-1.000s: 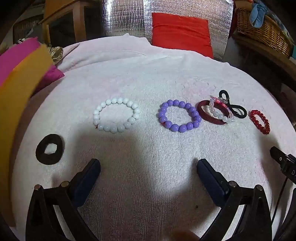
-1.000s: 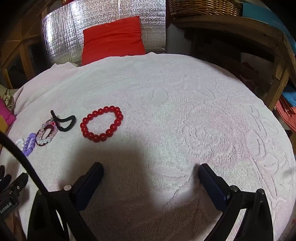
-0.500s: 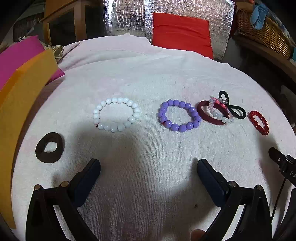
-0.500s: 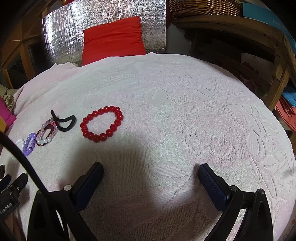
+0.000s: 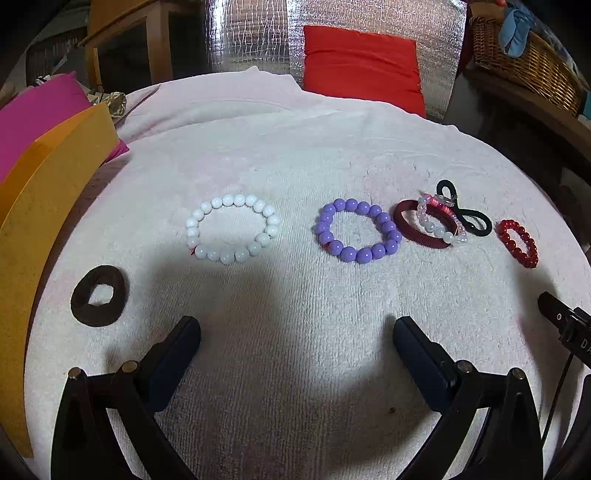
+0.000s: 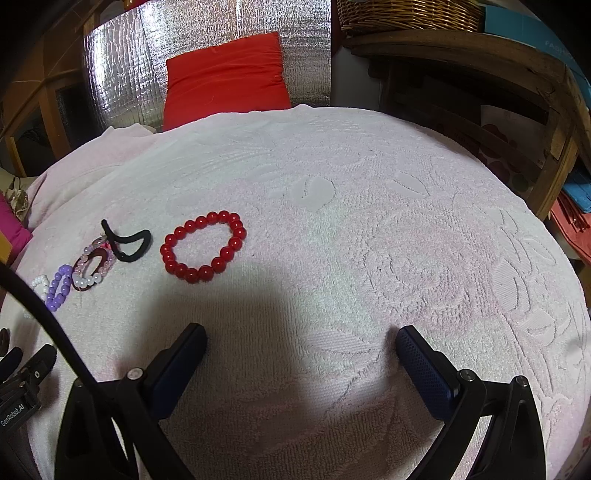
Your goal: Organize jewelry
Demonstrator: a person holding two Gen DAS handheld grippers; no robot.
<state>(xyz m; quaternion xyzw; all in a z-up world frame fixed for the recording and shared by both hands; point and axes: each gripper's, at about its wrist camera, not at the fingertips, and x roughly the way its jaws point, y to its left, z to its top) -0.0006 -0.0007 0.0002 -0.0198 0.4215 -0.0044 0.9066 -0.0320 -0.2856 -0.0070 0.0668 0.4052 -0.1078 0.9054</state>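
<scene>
Our left claw (image 5: 295, 343) and right claw (image 6: 301, 349) both hang wide, holding nothing, over the towel-covered surface (image 5: 295, 155). On it lie a white bracelet (image 5: 232, 229), a purple bracelet (image 5: 357, 230) and a red bracelet (image 6: 203, 246), well apart. A wicker basket (image 5: 524, 66) holds blue cloth (image 5: 517, 27).
</scene>
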